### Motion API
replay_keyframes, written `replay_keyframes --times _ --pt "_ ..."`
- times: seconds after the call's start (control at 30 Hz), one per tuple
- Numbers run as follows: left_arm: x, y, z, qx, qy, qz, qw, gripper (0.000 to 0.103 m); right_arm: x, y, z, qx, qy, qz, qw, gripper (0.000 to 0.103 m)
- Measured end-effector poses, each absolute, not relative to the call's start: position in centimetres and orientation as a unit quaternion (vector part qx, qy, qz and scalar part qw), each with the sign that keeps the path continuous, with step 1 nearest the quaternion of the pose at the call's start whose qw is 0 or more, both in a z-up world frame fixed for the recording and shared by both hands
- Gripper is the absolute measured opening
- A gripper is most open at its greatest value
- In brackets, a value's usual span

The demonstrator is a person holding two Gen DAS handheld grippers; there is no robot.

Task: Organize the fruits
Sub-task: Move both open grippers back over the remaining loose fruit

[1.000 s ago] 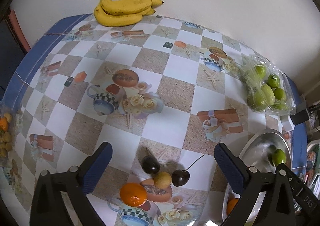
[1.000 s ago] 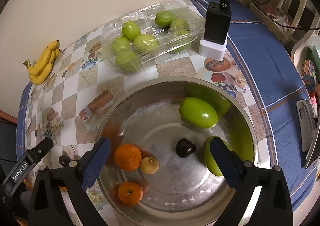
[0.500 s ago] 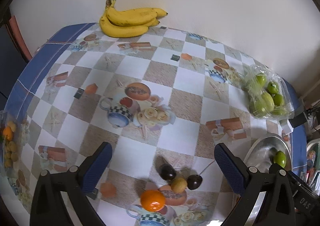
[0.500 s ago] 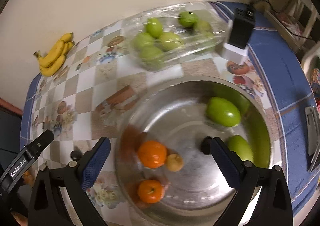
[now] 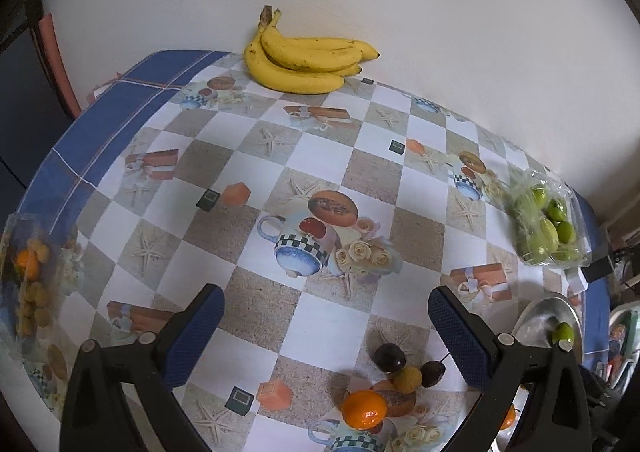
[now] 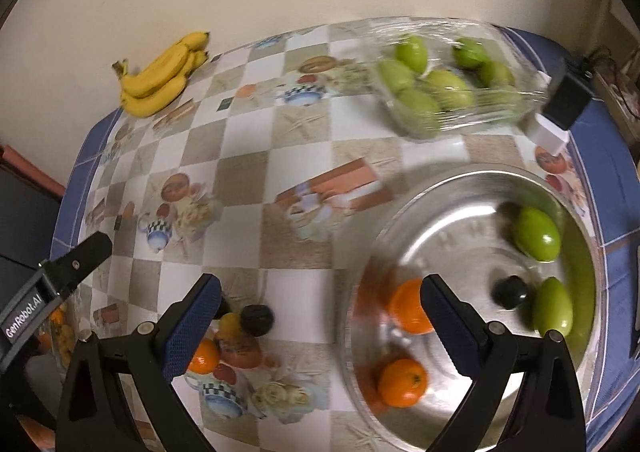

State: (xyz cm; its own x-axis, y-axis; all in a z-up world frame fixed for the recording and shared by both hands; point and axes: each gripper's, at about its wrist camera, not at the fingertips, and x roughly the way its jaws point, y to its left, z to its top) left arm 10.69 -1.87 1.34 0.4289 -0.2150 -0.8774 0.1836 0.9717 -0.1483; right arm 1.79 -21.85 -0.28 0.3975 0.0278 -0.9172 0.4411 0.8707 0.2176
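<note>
I'm holding both tongs, left tongs (image 5: 324,326) and right tongs (image 6: 320,314), wide and empty, risking scattering the round loose fruit (image 5: 407,379) at five o'clock.

Place: home dining corner.
Table cover: checked tablecloth (image 5: 332,316) printed with teapots, roses, starfish.
Wall: plain, cream.
Household bits: bananas (image 5: 304,60), steel bowl (image 6: 400,228), plugged-in charger (image 6: 566,100).

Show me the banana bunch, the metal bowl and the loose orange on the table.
banana bunch (image 5: 304,60), left wrist view, middle of the top banana
metal bowl (image 6: 452,220), right wrist view, bare inner wall
loose orange (image 5: 364,409), left wrist view, centre of its peel
</note>
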Motion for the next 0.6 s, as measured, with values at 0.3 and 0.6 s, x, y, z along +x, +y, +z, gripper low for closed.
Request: replay_keyframes --times 0.3,0.6 --pt "10.7 -1.6 1.6 -0.003 0.513 -0.126 0.849 0.103 2.9 -19.6 -0.9 0.202 0.538 -0.109 0.811 0.100" --pt "10.6 -1.2 2.1 -0.023 0.506 -0.130 0.853 0.103 3.5 -18.1 -1.6 0.209 0.538 -0.086 0.812 0.100"
